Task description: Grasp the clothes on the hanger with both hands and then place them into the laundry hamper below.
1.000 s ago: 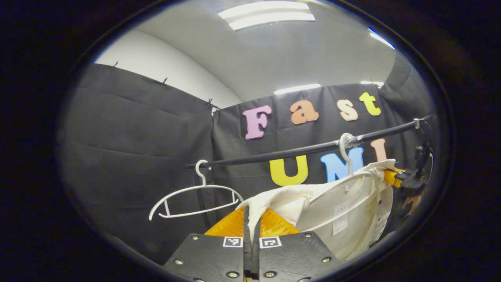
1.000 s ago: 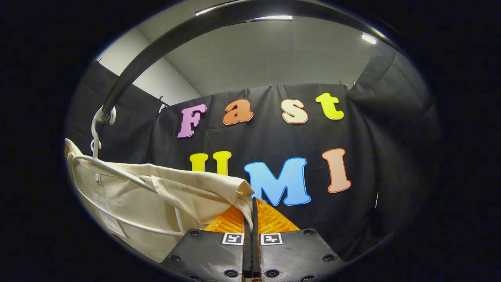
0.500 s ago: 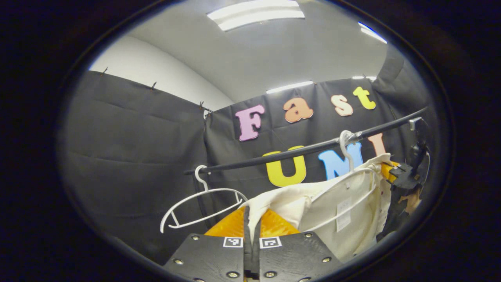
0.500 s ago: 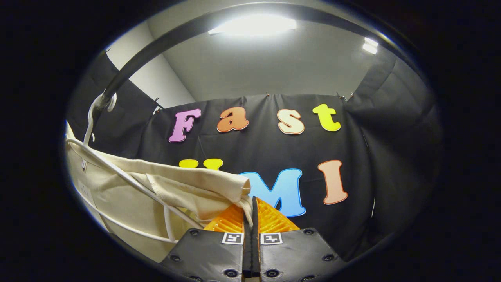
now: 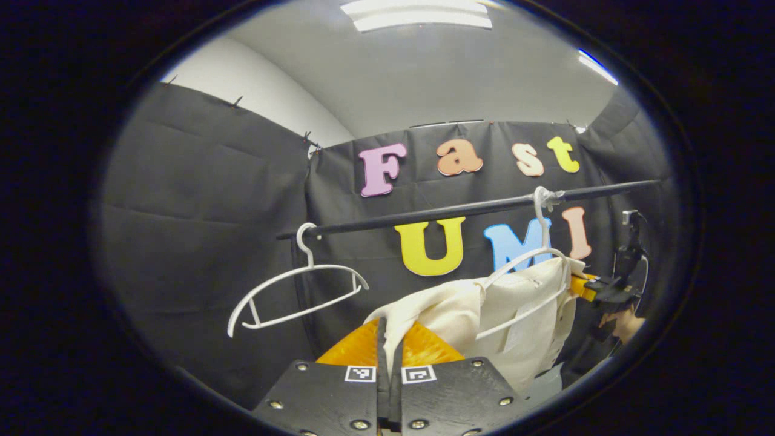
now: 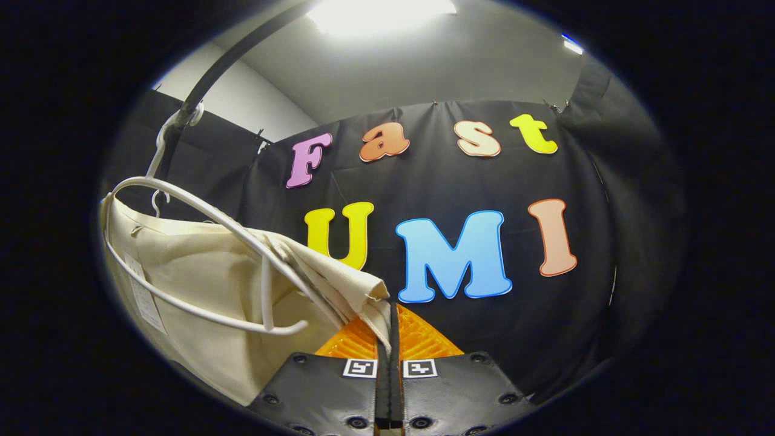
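Cream shirt (image 5: pixel 521 315) hangs on a white hanger (image 5: pixel 533 272) under the black rail (image 5: pixel 460 210); left gripper (image 5: pixel 389 345) and right gripper (image 6: pixel 390 330) each pinch a corner of it

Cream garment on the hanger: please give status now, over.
Left tongs shut on cream garment. Right tongs shut on its other corner. Garment not free of white hanger, which hangs on the rail. Spare hanger alongside, apart.

No legible text is found. A white tag (image 5: pixel 516 330) hangs inside the cream garment (image 5: pixel 484 321), its print too small to read. Small square black-and-white coded markers (image 6: pixel 359 368) sit on each gripper's body; these carry no readable characters.
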